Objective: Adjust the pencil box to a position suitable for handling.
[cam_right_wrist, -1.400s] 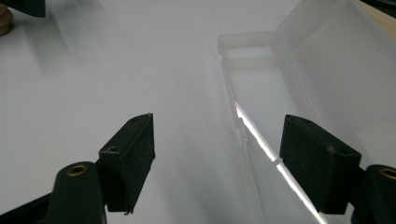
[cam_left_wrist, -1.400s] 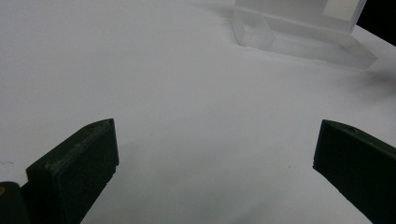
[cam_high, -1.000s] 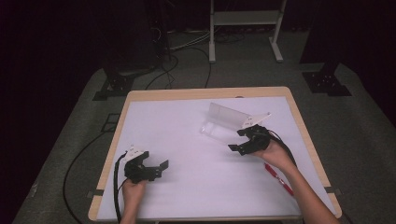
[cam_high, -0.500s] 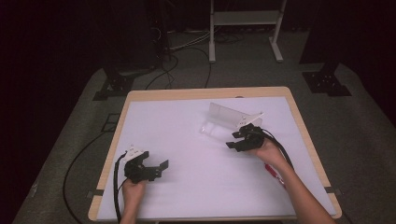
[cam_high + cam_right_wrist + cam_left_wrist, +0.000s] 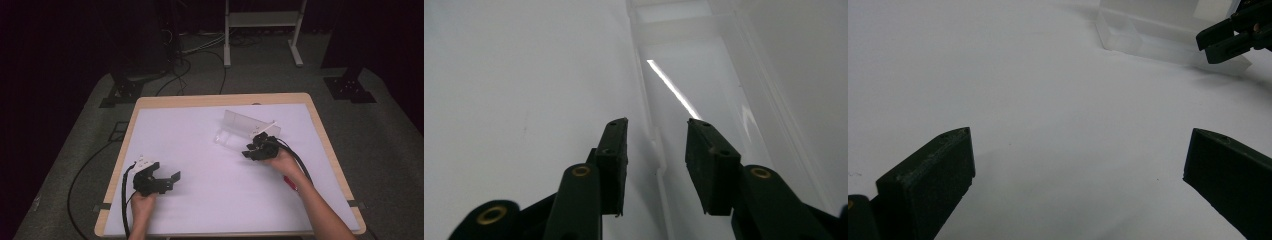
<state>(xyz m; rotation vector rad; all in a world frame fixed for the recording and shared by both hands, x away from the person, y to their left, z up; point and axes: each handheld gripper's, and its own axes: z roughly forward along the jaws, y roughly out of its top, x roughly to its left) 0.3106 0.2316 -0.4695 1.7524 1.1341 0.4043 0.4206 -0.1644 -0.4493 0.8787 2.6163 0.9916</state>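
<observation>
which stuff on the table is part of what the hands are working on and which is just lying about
In the job:
- clear plastic case, lying open on the white tabletop
- right claw, jaws apart at the case's near edge
- thin white stick lying inside the case

Lying about:
- red pen by the right forearm
- left claw, open, resting far from the case
- white tabletop

Black left gripper (image 5: 159,181) with a white tag on top and thick black cable; black right gripper (image 5: 256,149), brass-coloured screws near blocky matte fingers (image 5: 615,150). Bare forearms, no sleeves.
</observation>
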